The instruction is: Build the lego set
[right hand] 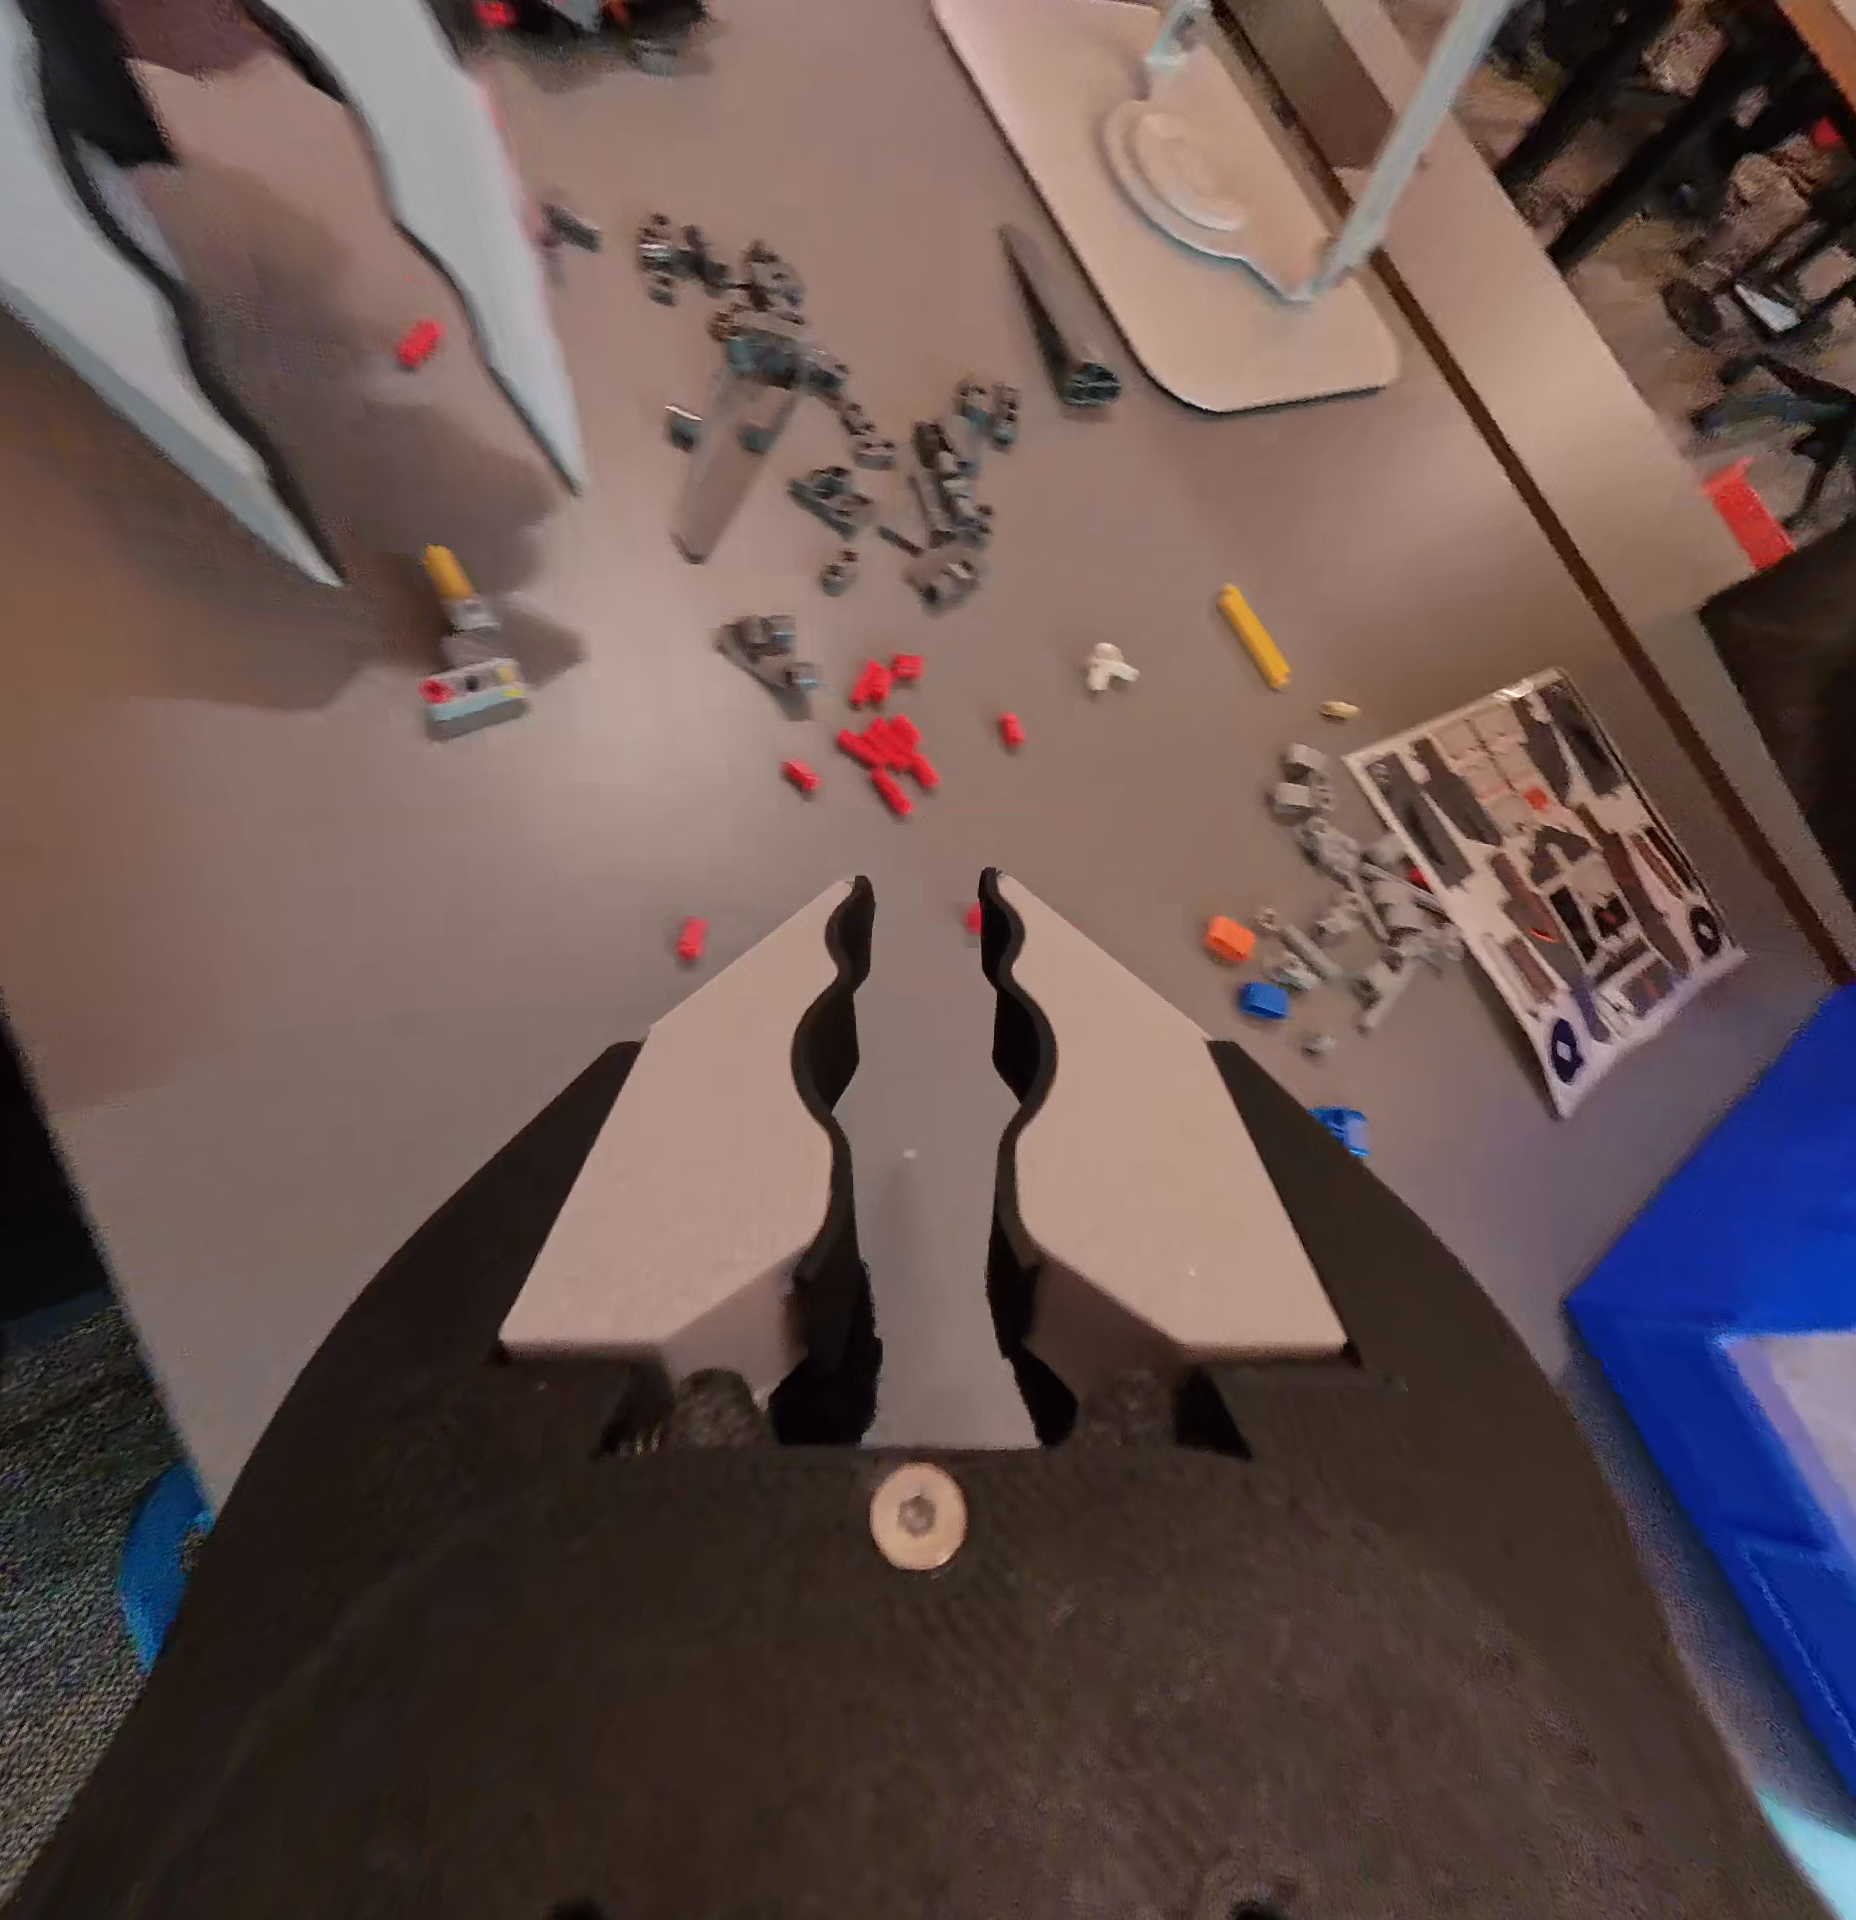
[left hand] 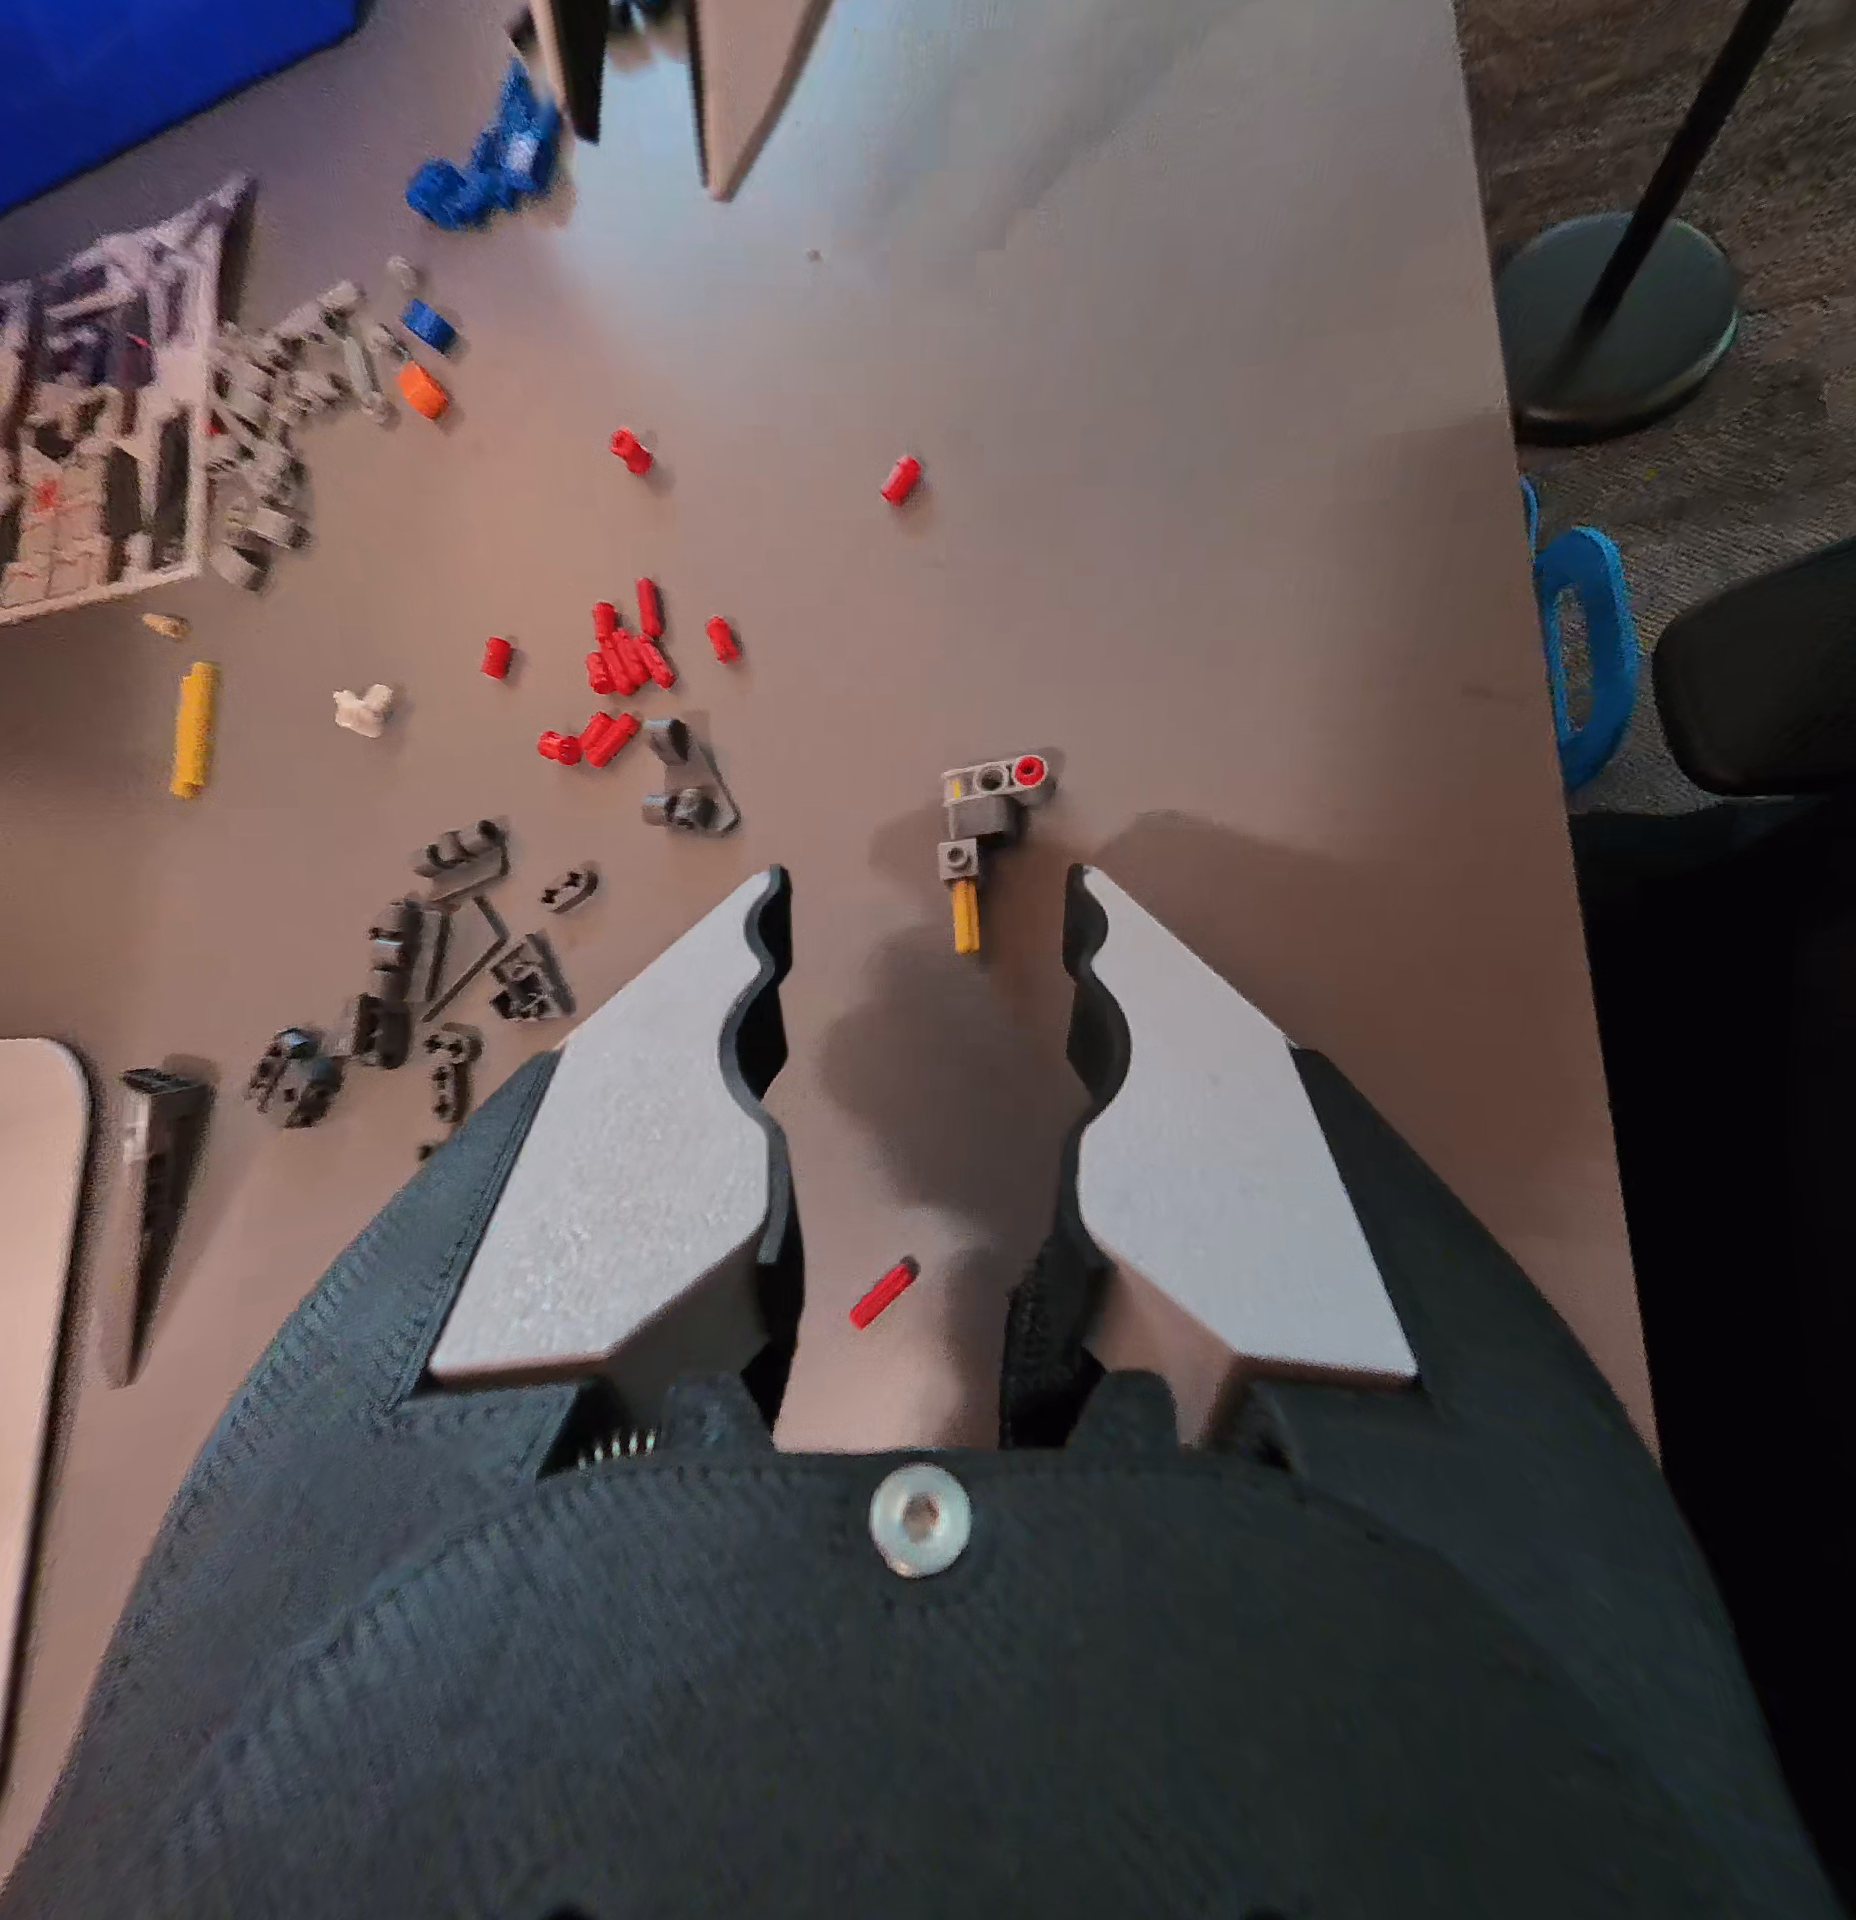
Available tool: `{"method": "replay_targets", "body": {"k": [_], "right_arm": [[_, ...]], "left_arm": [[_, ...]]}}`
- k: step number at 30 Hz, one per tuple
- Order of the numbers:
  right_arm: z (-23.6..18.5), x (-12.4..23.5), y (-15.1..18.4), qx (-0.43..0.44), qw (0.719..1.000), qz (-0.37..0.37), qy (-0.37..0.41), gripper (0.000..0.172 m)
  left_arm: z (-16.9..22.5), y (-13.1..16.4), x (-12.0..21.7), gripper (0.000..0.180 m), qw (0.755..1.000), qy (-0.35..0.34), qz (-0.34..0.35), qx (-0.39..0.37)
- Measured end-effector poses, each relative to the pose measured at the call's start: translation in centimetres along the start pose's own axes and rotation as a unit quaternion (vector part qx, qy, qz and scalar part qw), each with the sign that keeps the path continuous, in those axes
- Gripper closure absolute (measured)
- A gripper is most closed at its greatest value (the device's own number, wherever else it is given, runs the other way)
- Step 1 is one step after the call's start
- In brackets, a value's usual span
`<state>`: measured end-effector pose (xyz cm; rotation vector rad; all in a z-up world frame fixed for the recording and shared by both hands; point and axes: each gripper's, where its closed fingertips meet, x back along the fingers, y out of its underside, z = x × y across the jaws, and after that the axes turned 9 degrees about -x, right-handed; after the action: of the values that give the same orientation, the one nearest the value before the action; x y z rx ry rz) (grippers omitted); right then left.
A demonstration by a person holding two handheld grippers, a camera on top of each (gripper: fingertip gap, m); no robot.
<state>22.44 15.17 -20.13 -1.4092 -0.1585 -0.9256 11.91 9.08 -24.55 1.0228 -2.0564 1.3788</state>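
My left gripper [left hand: 929, 883] is wide open above the brown table [left hand: 1215, 520]. A small assembly of grey bricks with a yellow axle and a red pin [left hand: 981, 831] lies on the table just ahead of its fingertips, touching neither pad. A loose red pin [left hand: 882, 1294] lies on the table below the fingers. My right gripper [right hand: 924, 883] is partly open and holds nothing; a red pin [right hand: 973, 917] lies on the table beside its right finger. The right wrist view shows the left gripper [right hand: 441, 520] over the same assembly [right hand: 472, 665].
A pile of red pins [left hand: 623, 660] [right hand: 888, 748], dark grey parts [left hand: 436, 966] [right hand: 851, 436], light grey parts [right hand: 1350, 914], a sticker sheet [right hand: 1547, 862], a yellow axle [left hand: 193, 727], a blue bin [right hand: 1755, 1299] and a flat stand base [right hand: 1215, 260] lie around. The table edge [left hand: 1547, 831] runs on the right. The left gripper's tips are roughly 15 centimetres from the right gripper's.
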Motion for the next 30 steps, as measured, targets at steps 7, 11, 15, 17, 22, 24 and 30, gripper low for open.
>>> {"method": "replay_targets", "body": {"k": [7,11,15,17,22,24,30], "right_arm": [[8.2,-1.6,1.5,0.01,0.994,-0.065,0.091,0.161],[11.4,-3.3,1.5,0.014,0.99,-0.09,0.107,0.162],[13.4,-5.2,1.3,0.01,0.99,-0.108,0.092,0.157],[14.5,-5.8,1.9,0.013,0.987,-0.133,0.09,0.156],[15.4,-7.1,3.6,0.053,0.982,-0.18,0.028,0.155],[15.9,-7.5,4.3,0.073,0.977,-0.202,0.018,0.155],[16.7,-8.1,5.6,0.112,0.963,-0.244,-0.012,0.156]], "left_arm": [[-2.5,0.8,3.3,0.136,0.998,-0.064,0.023,-0.01],[-3.4,1.1,3.9,0.14,0.994,-0.104,0.033,-0.027],[-4.4,1.4,4.3,0.14,0.99,-0.132,0.041,-0.027],[-4.6,1.5,4.6,0.141,0.989,-0.139,0.051,-0.018],[-5.0,1.6,5.0,0.142,0.988,-0.143,0.06,-0.004],[-4.9,1.7,4.9,0.142,0.988,-0.139,0.061,-0.004],[-4.7,2.1,4.3,0.142,0.989,-0.139,0.046,-0.013]]}}
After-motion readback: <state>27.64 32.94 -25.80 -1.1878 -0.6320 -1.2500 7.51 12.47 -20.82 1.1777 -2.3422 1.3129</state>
